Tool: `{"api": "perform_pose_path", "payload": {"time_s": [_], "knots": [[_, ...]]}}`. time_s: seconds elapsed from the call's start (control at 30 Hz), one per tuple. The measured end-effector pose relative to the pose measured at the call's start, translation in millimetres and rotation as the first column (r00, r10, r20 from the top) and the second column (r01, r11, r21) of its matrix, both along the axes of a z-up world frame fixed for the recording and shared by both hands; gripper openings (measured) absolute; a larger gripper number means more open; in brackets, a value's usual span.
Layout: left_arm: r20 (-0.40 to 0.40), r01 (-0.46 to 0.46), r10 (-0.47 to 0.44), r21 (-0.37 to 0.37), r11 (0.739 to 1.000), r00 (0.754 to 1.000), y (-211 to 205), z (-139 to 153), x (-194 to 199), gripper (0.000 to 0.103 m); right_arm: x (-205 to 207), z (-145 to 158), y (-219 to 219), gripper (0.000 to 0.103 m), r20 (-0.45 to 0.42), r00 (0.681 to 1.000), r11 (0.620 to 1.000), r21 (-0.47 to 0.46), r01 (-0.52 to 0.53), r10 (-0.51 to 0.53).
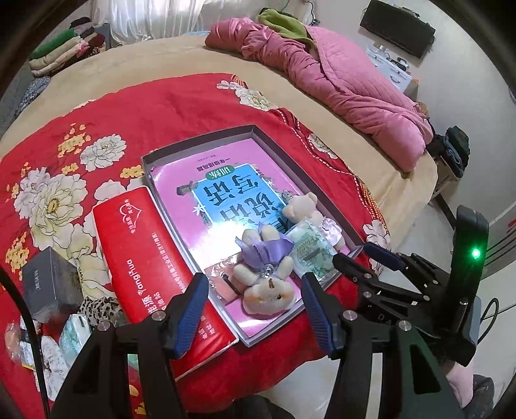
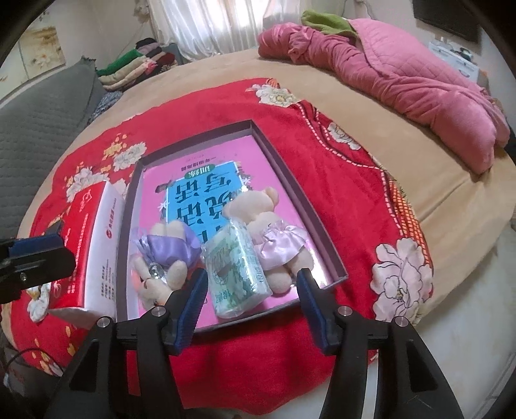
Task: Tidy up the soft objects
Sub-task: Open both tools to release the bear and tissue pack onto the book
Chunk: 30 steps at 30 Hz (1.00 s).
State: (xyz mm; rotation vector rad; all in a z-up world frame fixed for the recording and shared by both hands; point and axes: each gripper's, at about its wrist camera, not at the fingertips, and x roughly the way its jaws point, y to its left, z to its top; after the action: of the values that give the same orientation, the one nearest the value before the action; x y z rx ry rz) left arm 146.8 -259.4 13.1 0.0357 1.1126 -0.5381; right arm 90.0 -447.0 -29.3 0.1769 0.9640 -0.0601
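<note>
Where the shallow grey cardboard box lid (image 1: 248,129) sits on the red floral quilt (image 1: 96,135), three soft things lie at its near end on top of a pink-and-blue book cover (image 1: 206,190). One is a cream plush bear with a purple satin bow (image 1: 264,274), lying on its back w/ a clear gem at the bow. Next is a cream plush bear in a pale pink satin skirt (image 2: 274,238), face down. Between them – touching both – is a soft green-and-white printed tissue pack (image 2: 235,267).

Left gripper (image 1: 254,306) hangs over the purple-bow bear, jaws apart, nothing between the blue pads. Right gripper (image 2: 251,309) hangs just short of the tissue pack, jaws also apart and holding nothing; in the left wrist view it shows at the box's near right corner.

Just beside the box's left wall lies a long red tissue box with white lettering (image 1: 154,264), touching it. Further left, near the quilt's edge – a dark grey small carton (image 1: 48,287), a leopard-print fabric piece (image 1: 96,309) and a few more small tissue packs, blurred. A rumpled pink quilted blanket (image 1: 338,74) lies well apart on the tan bed sheet (image 2: 371,106), w/ a green cloth (image 2: 325,21) on it. Folded clothes (image 2: 135,64) are stacked at the far left.

Count: 2 bears, 1 tissue pack in the box, 1 red tissue box, 2 grippers.
</note>
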Motion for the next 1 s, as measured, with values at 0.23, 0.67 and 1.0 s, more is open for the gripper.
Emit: {"api": "perform_pose_path", "payload": {"time_s": [0.23,0.67,1.0], "knots": [[0.013,-0.014,0.014,0.004,1.000,1.000,9.4,1.7,-5.2,0.061,-3.4,7.1,5.4,0.060,0.001,1.000,0.999,-0.031,0.012,-0.012],[0.045,-0.052,0.052,0.004,0.999,0.998,34.0,7.5,-16.4,0.067,-9.7,32.4,28.3,0.080,0.052,0.999,0.991,-0.133,0.014,-0.007],[0.061,-0.095,0.095,-0.012,0.995,0.994,62.2,14.7,-25.2,0.068,-14.2,61.1,52.1,0.080,0.100,0.995,0.989,-0.149,-0.001,0.016]]}}
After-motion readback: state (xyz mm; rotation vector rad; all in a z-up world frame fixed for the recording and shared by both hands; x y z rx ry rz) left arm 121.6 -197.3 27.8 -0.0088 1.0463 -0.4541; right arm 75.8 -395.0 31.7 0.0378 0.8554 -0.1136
